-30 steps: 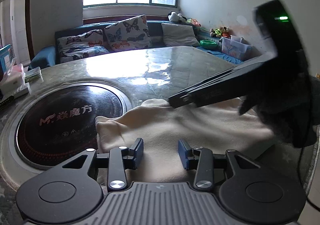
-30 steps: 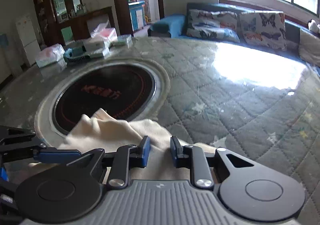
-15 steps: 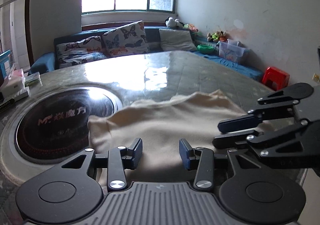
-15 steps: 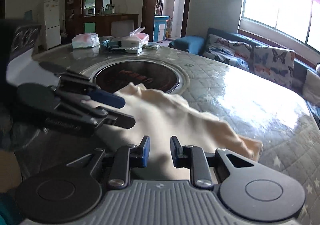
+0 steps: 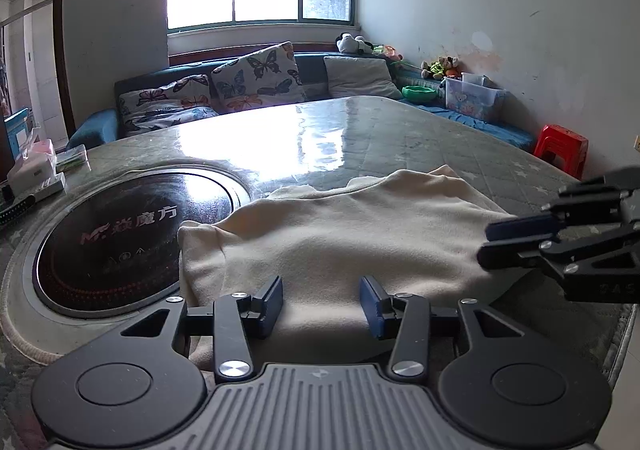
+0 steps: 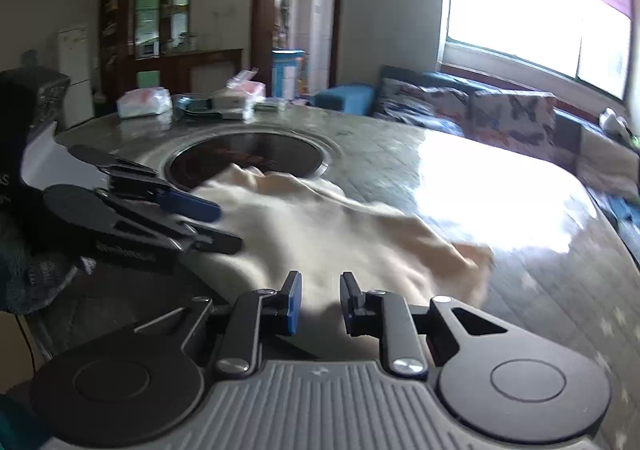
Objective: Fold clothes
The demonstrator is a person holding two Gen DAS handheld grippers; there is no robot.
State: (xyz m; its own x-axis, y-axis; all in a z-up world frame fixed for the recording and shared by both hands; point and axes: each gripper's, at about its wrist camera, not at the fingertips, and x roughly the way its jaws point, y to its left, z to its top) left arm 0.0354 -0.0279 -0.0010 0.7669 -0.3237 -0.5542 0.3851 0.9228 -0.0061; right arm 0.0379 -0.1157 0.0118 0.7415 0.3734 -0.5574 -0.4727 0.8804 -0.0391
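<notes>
Left wrist view: my left gripper [image 5: 321, 304], fingers spread, empty, hovers over the cream garment [image 5: 352, 238] on the table [image 5: 400, 137]. Right wrist view: my right gripper [image 6: 320, 302], spread, empty, above the garment's near edge.

The cloth [image 5: 360, 238] lies on the bench [image 5: 360, 137], just right of the round plate [image 5: 132, 234] set in the bench. The left claw [image 5: 320, 304] is at its near edge. The right claw [image 5: 520, 246] is at its right edge. A sofa [image 5: 256, 89] stands behind the bench.
</notes>
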